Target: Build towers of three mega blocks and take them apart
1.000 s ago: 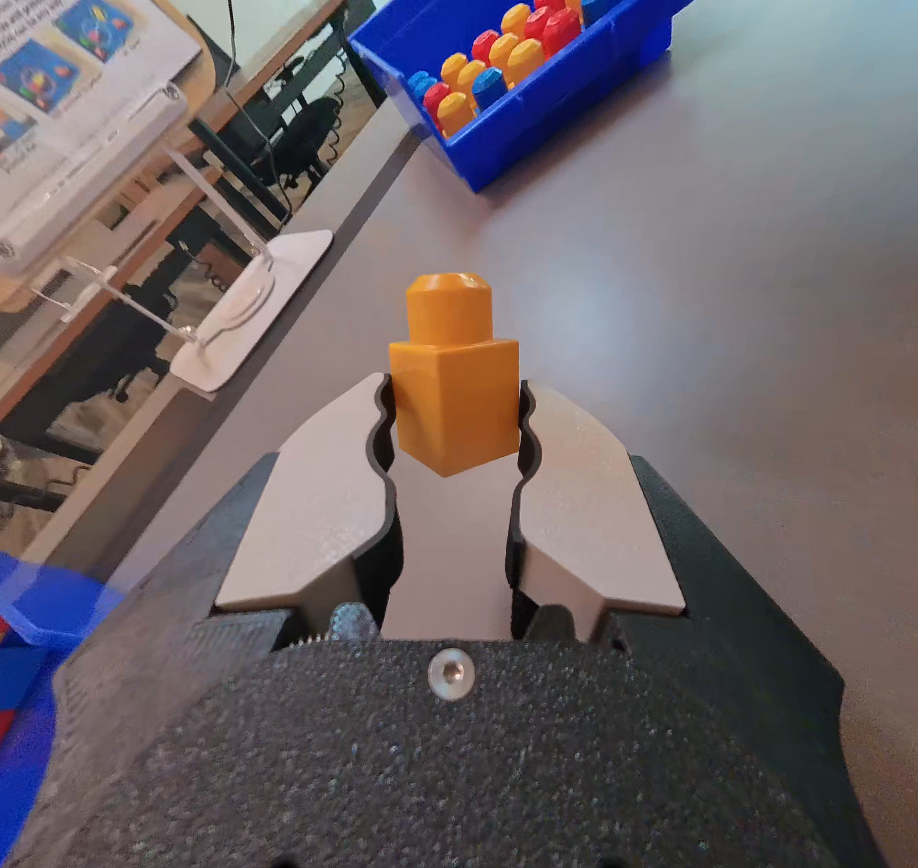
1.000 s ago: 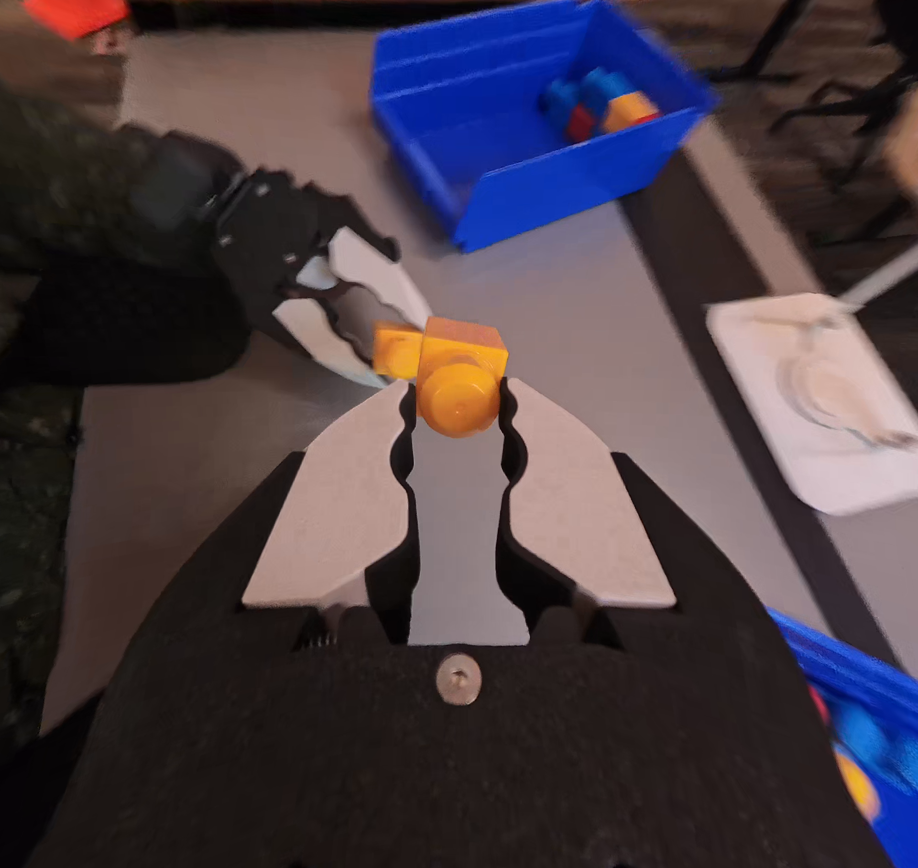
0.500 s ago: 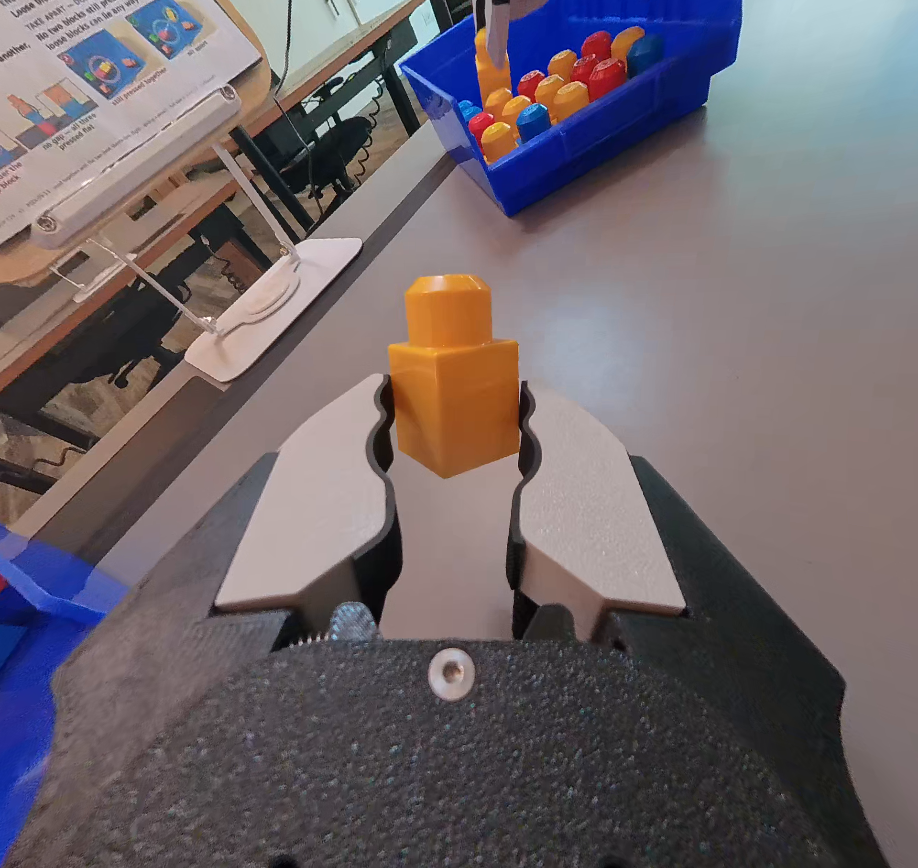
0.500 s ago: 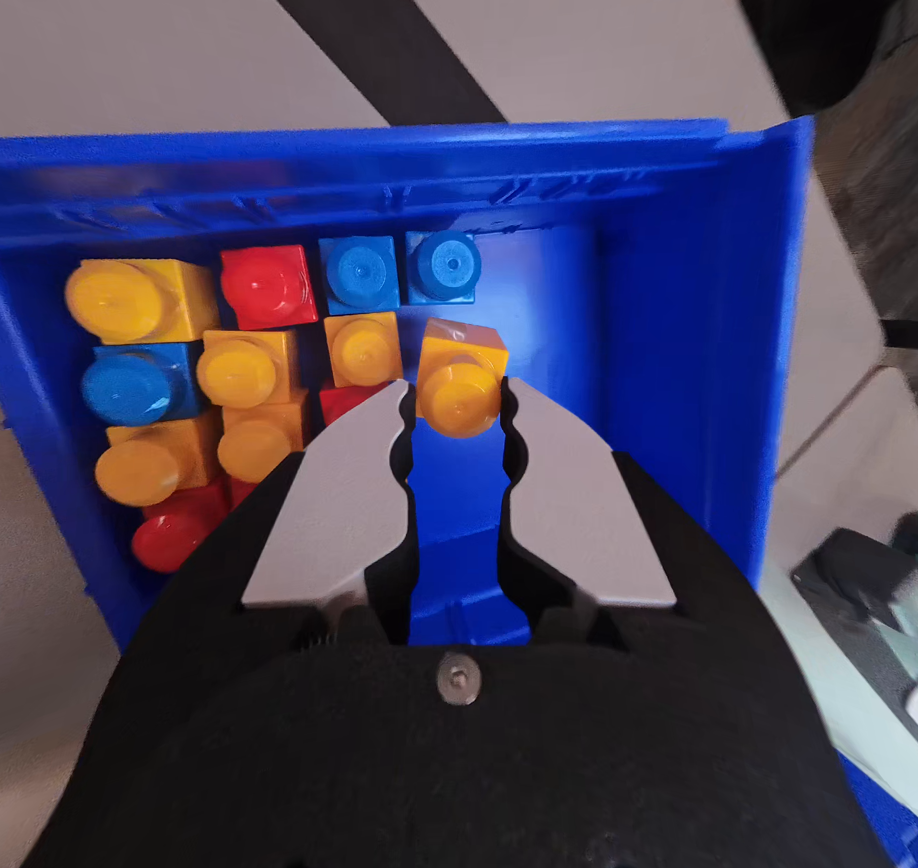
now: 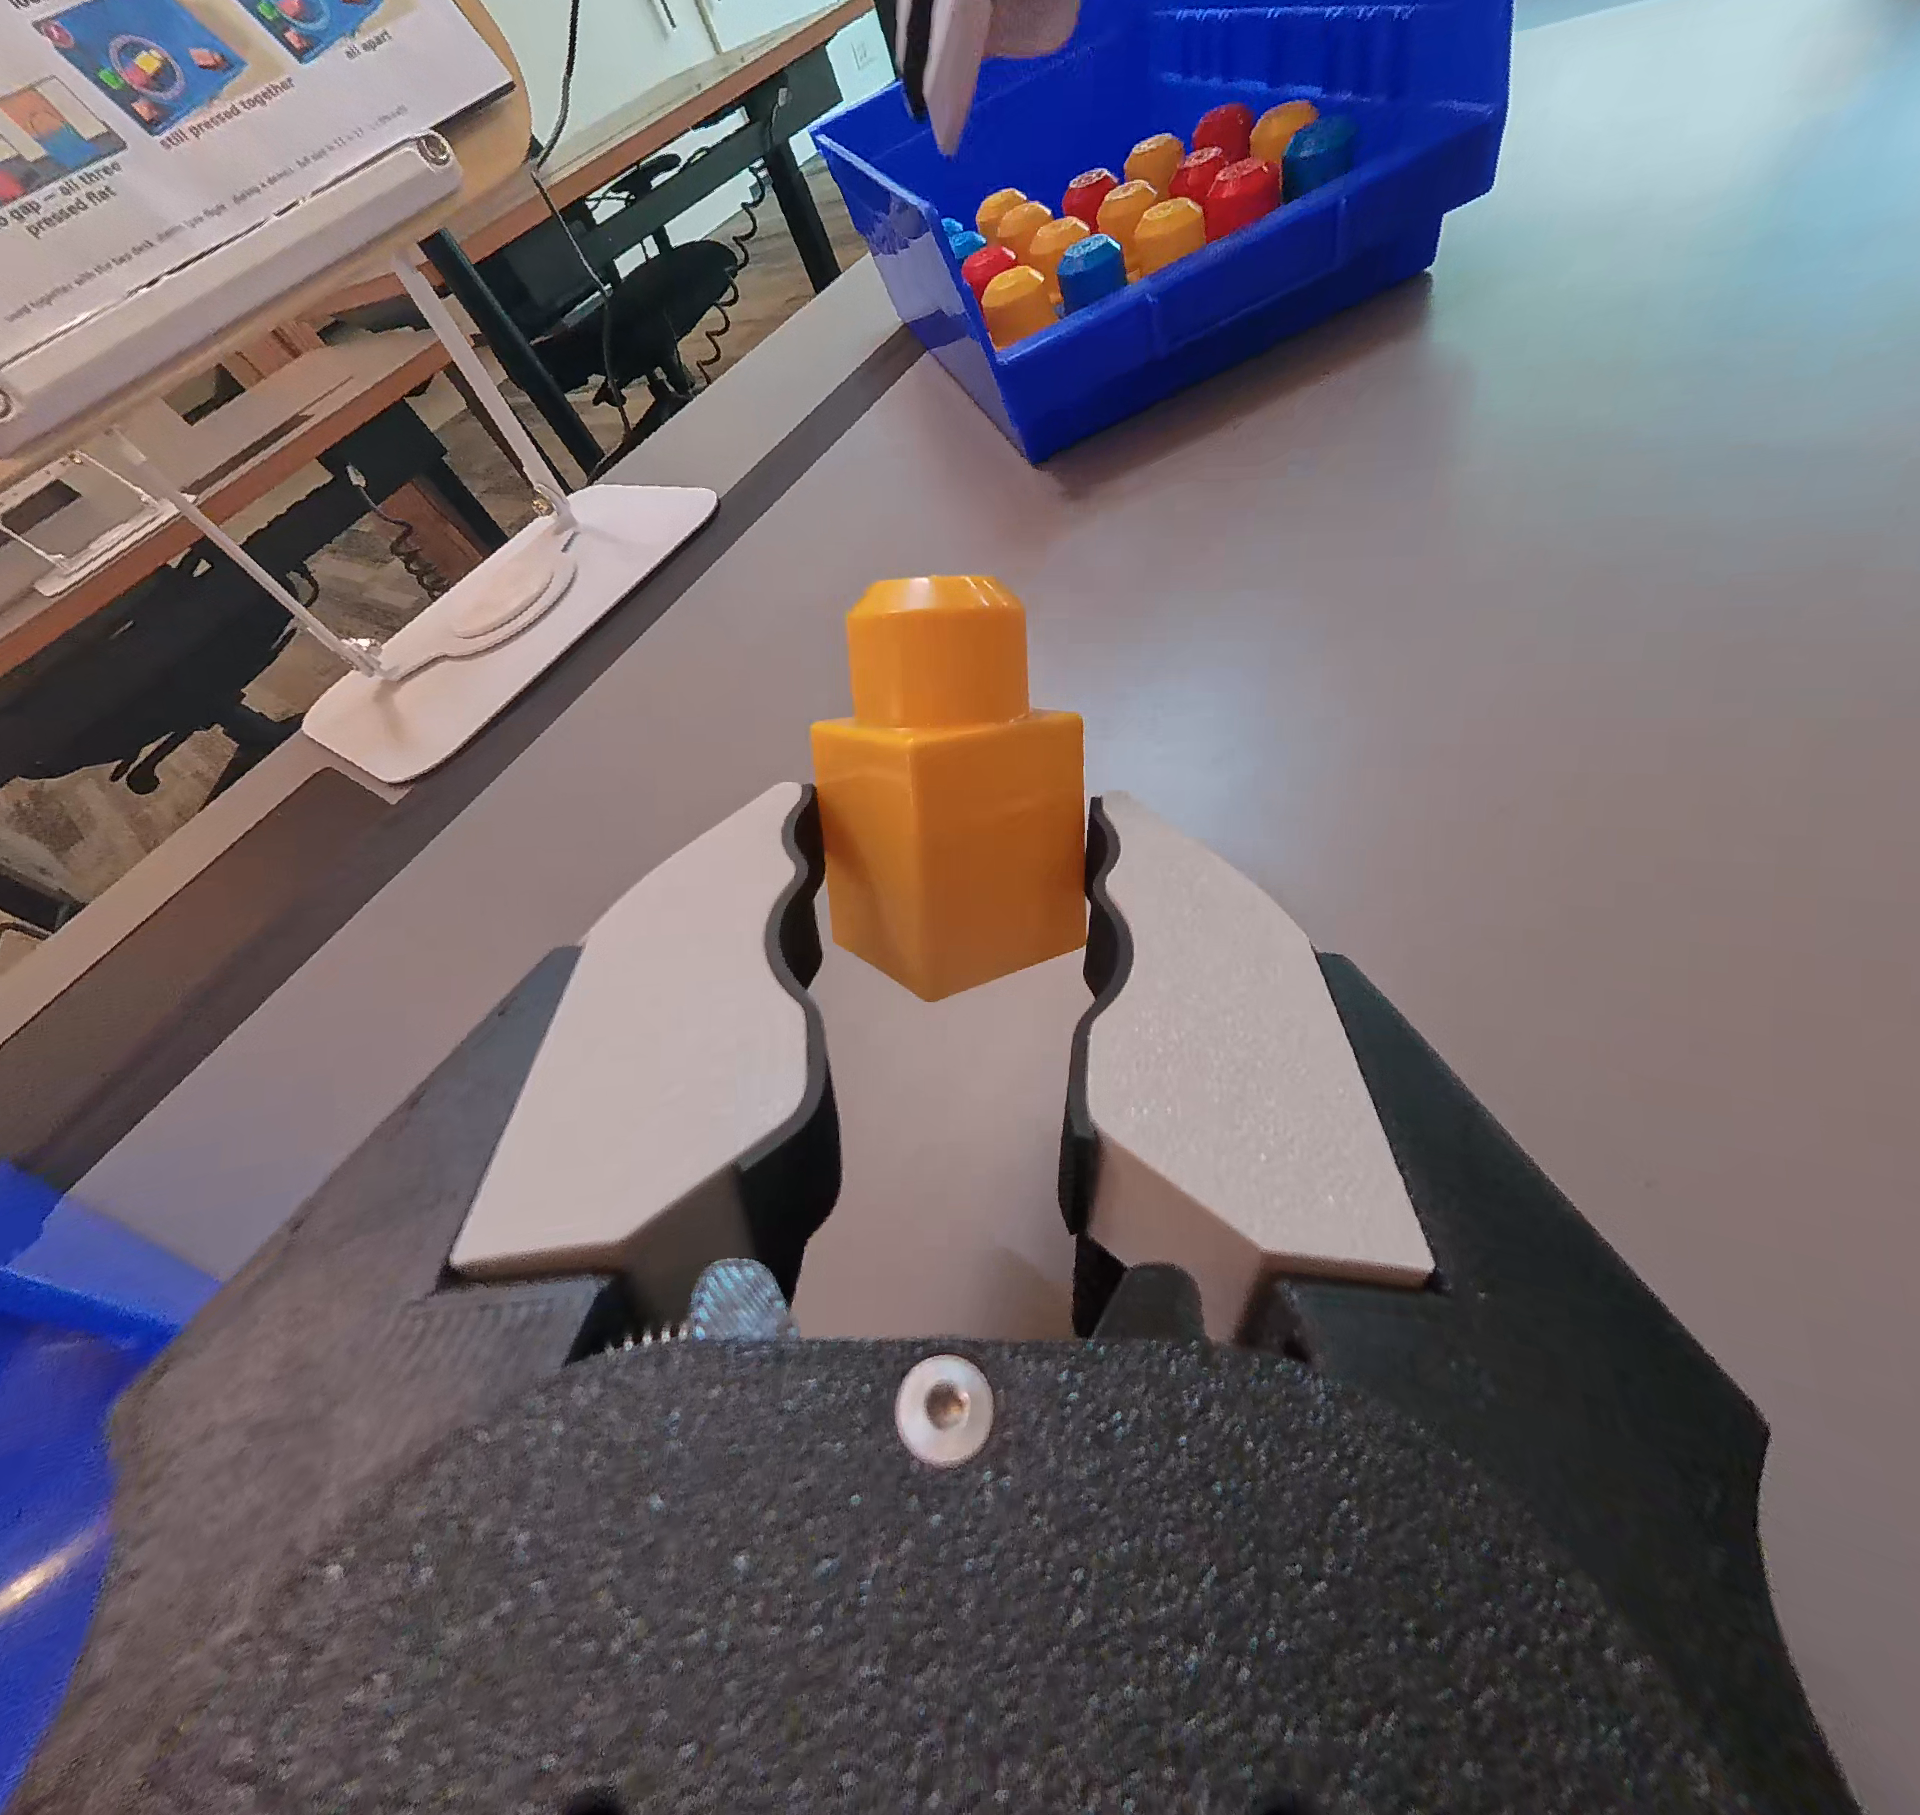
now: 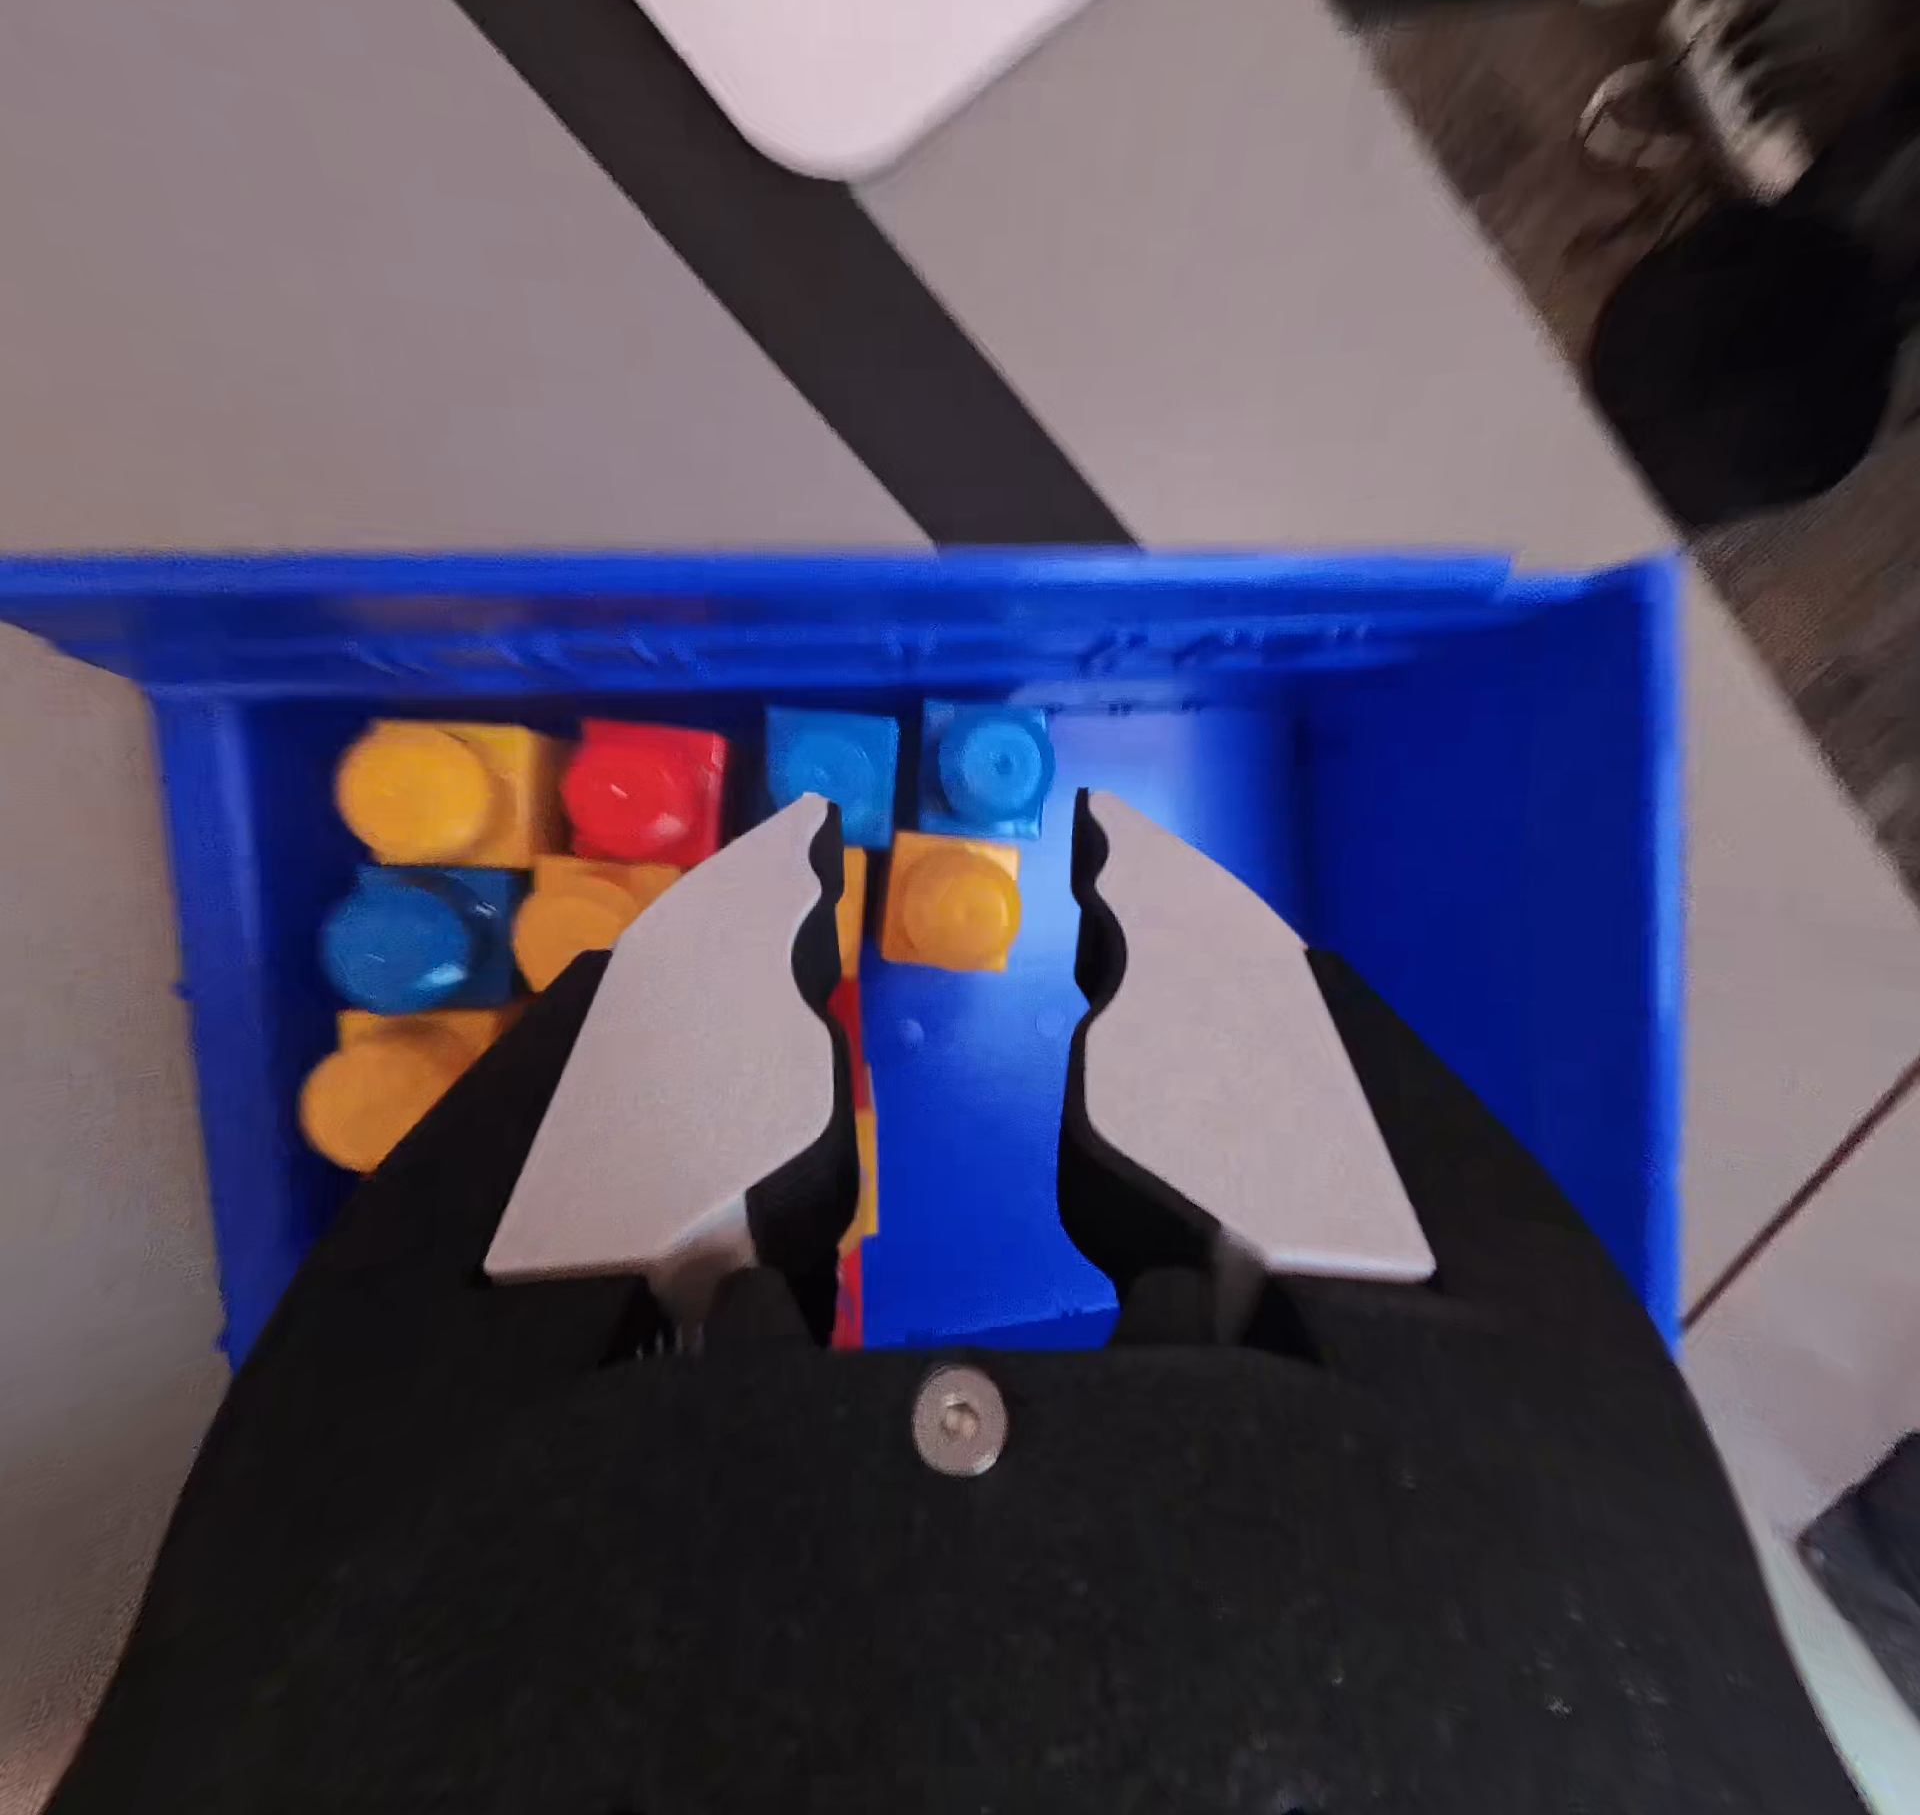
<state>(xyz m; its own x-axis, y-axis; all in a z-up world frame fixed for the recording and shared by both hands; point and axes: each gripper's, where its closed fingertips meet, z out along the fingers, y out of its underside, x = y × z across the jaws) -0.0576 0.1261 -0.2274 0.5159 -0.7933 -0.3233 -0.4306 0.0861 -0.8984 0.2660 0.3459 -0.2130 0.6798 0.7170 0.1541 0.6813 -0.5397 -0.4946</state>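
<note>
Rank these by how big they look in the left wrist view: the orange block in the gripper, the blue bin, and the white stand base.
1. Blue bin, largest although farther off.
2. White stand base and orange block held in the left gripper: too alike to rank, since the block sits nearest the camera, which inflates it.

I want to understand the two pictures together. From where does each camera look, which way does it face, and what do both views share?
Left wrist view: sits on the left tongs, low over the grey table, facing forward; its own fingers grip an orange block.
Right wrist view: sits on the right tongs, facing down into the blue bin; its own fingers stand open, empty.
Shared: the blue bin of blocks; the right tongs hang over it.
</note>
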